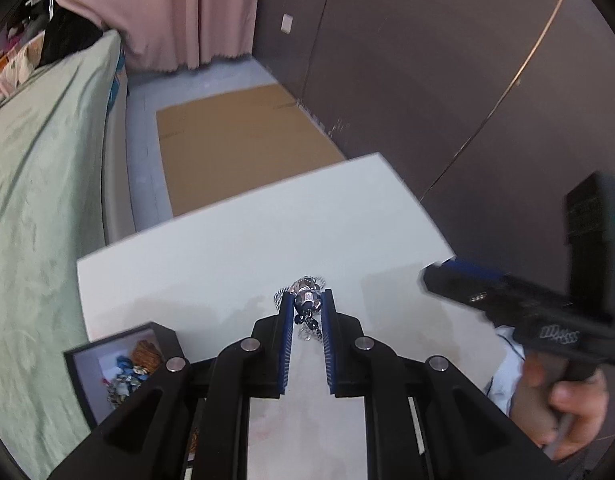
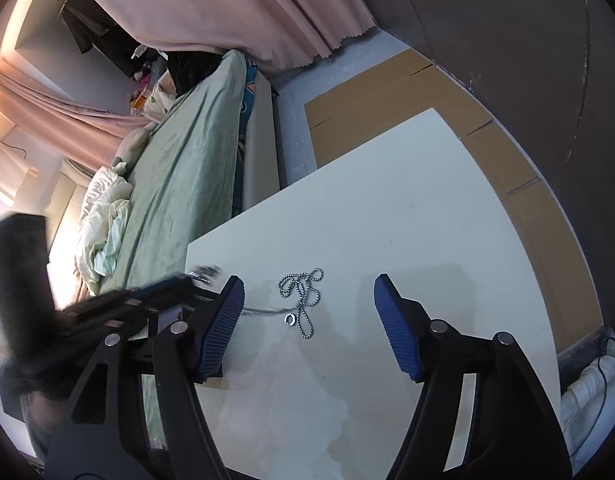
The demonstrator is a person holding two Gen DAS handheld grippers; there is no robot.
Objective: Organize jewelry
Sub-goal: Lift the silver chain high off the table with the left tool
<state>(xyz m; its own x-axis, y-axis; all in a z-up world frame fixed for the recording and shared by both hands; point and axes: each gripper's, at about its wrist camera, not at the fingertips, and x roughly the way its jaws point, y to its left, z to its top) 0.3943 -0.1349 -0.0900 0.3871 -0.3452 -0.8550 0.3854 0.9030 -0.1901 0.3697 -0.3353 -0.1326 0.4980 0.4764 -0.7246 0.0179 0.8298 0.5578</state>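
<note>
- At far left I see the black jewelry box, open, trinkets inside, on the white surface.
- My left claw pinches a beaded piece, perhaps a bracelet.
- My right claw is spread above the ball-chain necklace lying on the surface.

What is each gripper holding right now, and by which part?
The left gripper is shut on a beaded jewelry piece, pinched mid-length at the fingertips. The right gripper is open, holding nothing; the ball chain lies on the table.
</note>
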